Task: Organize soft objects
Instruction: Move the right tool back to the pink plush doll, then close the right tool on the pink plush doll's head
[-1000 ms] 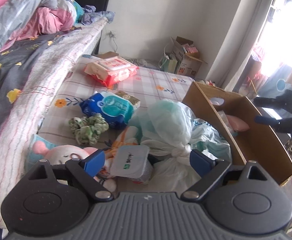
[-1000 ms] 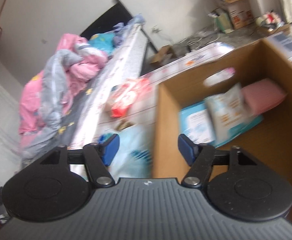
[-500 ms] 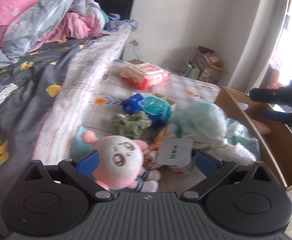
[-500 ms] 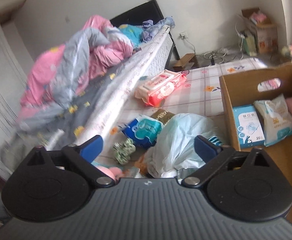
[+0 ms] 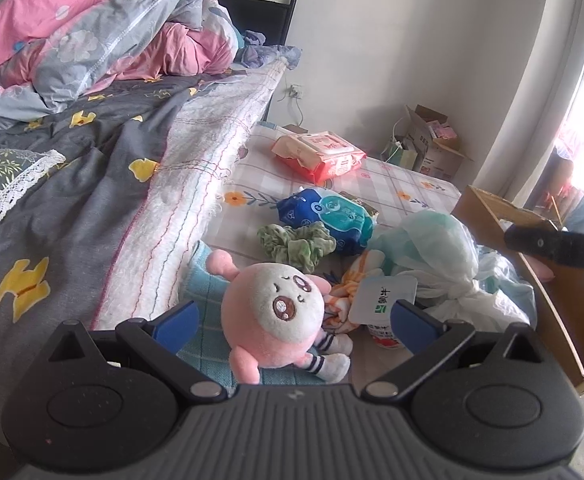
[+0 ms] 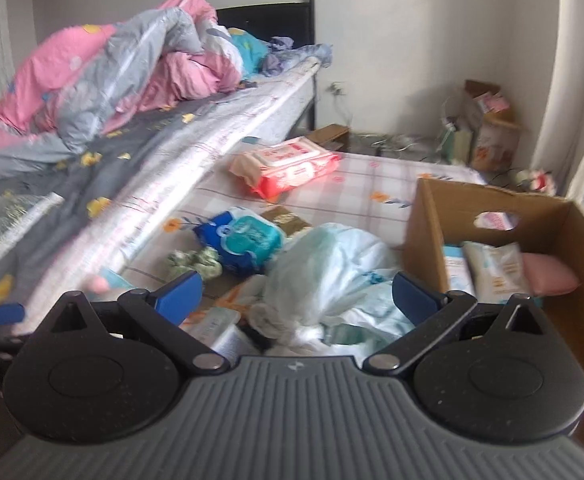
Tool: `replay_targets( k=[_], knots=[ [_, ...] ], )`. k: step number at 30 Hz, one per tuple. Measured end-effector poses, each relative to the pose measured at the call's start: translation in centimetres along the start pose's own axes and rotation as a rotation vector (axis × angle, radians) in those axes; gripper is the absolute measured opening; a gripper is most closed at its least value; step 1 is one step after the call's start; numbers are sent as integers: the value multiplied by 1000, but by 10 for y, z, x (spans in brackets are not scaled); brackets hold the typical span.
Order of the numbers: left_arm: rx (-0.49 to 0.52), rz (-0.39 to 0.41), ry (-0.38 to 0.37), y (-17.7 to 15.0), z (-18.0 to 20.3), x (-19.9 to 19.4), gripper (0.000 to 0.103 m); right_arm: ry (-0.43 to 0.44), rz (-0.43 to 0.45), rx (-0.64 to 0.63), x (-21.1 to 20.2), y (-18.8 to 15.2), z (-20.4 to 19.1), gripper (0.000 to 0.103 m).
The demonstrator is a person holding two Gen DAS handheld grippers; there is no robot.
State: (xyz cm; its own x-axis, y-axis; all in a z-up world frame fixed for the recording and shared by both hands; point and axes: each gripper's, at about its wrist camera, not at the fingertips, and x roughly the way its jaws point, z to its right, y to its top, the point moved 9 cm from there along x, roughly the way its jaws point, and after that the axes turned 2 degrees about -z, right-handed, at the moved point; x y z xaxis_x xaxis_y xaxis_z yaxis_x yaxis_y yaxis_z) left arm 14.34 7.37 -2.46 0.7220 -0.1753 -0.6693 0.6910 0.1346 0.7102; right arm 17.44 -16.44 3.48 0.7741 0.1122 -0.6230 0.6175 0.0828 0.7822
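A pink round plush toy (image 5: 278,322) lies on a checked floor mat (image 5: 375,184), right between the wide blue pads of my open left gripper (image 5: 292,320); the pads do not touch it. Beside it lie an orange striped cloth (image 5: 345,292), a white-lidded tub (image 5: 383,300), a green scrunchie (image 5: 295,242), a blue wipes pack (image 5: 331,216) and a tied pale plastic bag (image 5: 431,256). My right gripper (image 6: 295,294) hangs open over the same plastic bag (image 6: 331,264). A cardboard box (image 6: 571,248) at the right holds several packs and a pink cushion (image 6: 549,278).
A bed (image 5: 92,168) with a grey flowered cover and a heaped pink and grey quilt (image 5: 104,36) runs along the left. A red wipes pack (image 5: 319,154) lies farther back on the mat. Open cartons (image 5: 431,144) stand against the far wall by a curtain.
The left gripper has swung left from the plastic bag to the plush toy and opened a bit wider. The right gripper has left the box, rolled level, opened wide and now faces the pile.
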Motion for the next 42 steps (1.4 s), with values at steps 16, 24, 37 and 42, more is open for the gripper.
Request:
replay_targets(
  k=[16,24,37,42],
  knots=[
    [66,-37,24,-20,0,18,103,288,1,189,4,-20,-3,102],
    [125,-28,66,-21,6,26,103,427,-89,206,27,-35,-38,102],
    [106,-75,81,-12,-1,59,99,667,-269,253,89,-21,-102,92],
    [89,-135,74,-11,-4,77,98,665,-366,243,127,-29,-121,83]
  ],
)
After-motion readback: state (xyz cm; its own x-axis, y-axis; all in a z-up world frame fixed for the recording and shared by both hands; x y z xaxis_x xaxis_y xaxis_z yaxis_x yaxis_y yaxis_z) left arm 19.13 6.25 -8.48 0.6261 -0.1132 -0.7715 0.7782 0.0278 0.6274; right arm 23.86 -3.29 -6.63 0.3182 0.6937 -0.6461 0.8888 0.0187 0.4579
